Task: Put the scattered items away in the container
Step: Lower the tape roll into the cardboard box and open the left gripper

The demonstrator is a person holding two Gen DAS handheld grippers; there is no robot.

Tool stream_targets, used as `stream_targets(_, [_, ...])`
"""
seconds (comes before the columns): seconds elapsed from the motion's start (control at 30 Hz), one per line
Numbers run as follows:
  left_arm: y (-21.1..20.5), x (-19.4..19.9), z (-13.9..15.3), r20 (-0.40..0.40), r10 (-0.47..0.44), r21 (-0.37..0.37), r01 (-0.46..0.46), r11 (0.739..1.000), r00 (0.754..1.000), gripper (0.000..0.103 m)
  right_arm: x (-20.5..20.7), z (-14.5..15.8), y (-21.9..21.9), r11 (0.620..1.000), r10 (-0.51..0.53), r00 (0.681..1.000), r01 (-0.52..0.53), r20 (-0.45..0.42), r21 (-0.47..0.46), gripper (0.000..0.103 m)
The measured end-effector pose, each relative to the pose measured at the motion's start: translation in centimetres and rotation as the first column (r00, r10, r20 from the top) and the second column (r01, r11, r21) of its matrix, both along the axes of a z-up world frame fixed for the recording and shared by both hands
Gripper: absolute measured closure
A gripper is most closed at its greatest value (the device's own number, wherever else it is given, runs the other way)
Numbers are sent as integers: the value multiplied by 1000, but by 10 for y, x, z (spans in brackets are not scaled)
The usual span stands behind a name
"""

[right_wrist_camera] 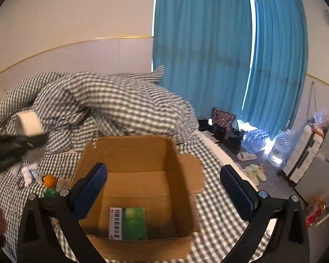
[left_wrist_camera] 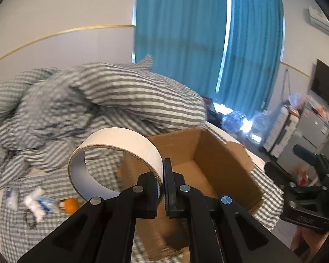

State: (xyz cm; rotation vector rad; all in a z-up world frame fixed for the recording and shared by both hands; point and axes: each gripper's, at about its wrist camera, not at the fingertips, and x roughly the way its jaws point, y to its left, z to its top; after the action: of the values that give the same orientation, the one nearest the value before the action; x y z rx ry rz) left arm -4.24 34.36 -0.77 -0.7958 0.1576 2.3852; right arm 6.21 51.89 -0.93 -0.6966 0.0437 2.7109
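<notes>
Two tool-mounted fisheyes, both close above the bed, angled down, sharing the cardboard box (left_wrist_camera: 210, 153) (right_wrist_camera: 140, 171).

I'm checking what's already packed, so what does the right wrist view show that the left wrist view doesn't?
Only the right wrist view shows the green and white box lying on the floor of the cardboard box, and the open, empty right gripper. Only the left wrist view shows up close the left gripper shut on the tape roll. Both show the cardboard box, the checked duvet, the orange and the blue curtains.
</notes>
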Motion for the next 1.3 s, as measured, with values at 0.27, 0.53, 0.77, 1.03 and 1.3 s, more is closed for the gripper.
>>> stream_targets(0.27, [56,-8,-20,41,-82,-5,82,997,996,99,31,12,26,998,-62,998,61,-33,-22,0])
stream_targets(0.53, [66,-17,-24,69,-86,-25,88,996,994,46,32,8,36,995,-82,996,81,-23,-55,0])
stream_targets(0.77, [47,-20,-22,84,-95,5,95,995,992,29,29,9,19,997,-64,998,62,-30,-51,0])
stream_targets(1.03, [56,-39,-26,234,-233,26,233,972,944,13,23,14,-3,998,-50,998,49,-28,-33,0])
stream_targets(1.3, [64,-32,-26,235,-272,-15,284,959,933,12,34,19,-2,997,-68,997,67,-37,-27,0])
